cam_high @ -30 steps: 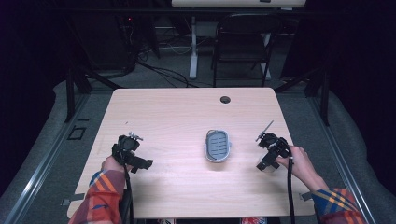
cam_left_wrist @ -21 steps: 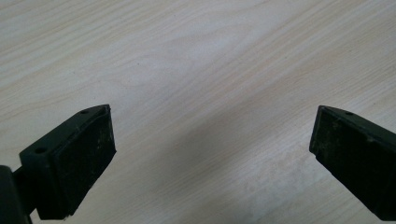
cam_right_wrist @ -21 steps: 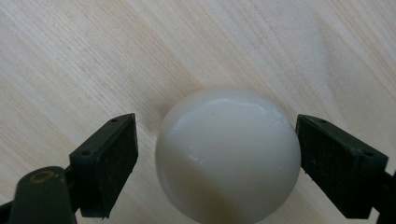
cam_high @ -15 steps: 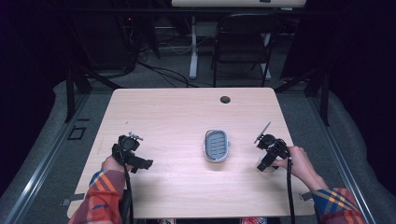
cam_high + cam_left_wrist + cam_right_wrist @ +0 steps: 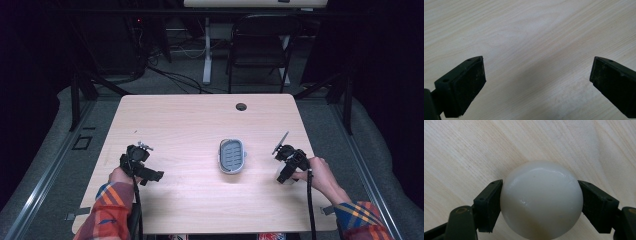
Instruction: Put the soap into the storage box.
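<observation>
High view, left to right: the left gripper (image 5: 141, 168) rests wide open and empty, the grey tray (image 5: 232, 155) sits mid-table, and the right gripper (image 5: 286, 165), shifted slightly nearer the tray since a second ago, clamps a white ball (image 5: 541, 200), probably tray-bound.

One table (image 5: 190, 130) was present, with one round grommet hole (image 5: 241, 106) near its far edge. One grey slotted dish (image 5: 232, 155) lay on it. One white rounded object (image 5: 541, 200) was counted. Two grippers were counted: left gripper (image 5: 142, 162) and right gripper (image 5: 286, 162). One folding chair (image 5: 260, 47) stood beyond the table.
</observation>
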